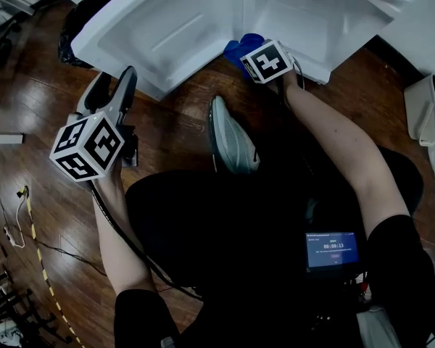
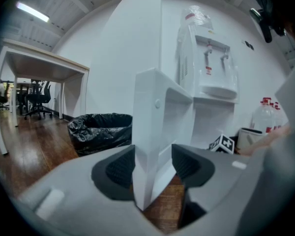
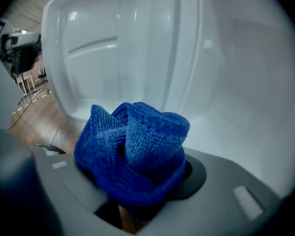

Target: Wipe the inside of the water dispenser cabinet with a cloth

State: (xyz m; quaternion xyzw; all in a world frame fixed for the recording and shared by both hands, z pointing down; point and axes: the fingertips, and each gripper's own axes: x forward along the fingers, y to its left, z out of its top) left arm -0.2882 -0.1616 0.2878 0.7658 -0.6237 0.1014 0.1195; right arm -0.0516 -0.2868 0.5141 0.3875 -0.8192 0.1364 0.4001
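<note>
Count: 2 grippers, 1 cloth, 1 cabinet door, 1 dispenser, 1 bin bag, 1 shoe, 1 screen.

Left gripper (image 2: pixel 152 166): jaws pinch the free edge of the white door (image 2: pixel 147 112), 1 pad on each face. In the head view it sits at 9 o'clock, and the door swings out toward 11 o'clock.

Right gripper (image 3: pixel 132 186): jaws closed on the blue cloth (image 3: pixel 132 151), which is bunched into a ball and bulges out past both pads. In the head view the cloth shows at 12 o'clock, at the cabinet's (image 1: pixel 312 9) front lip, right in the corner where the door meets the body. Cannot tell if it touches the plastic.

Edges and room:
- The cabinet interior is bare white plastic and opens up beyond the cloth, toward 1 o'clock.
- The bin bag (image 2: pixel 101 129) sits on the floor behind the door, at 9 o'clock in the left gripper view.
- A strip of wood floor (image 1: pixel 174 122) lies between the door and the shoe (image 1: pixel 232 136), which points at 12 o'clock just short of the cloth.
- The dispenser (image 2: pixel 206 68) body rises above the open cabinet.
- The screen (image 1: pixel 332 250) sits at 5 o'clock, well clear of both grippers.
</note>
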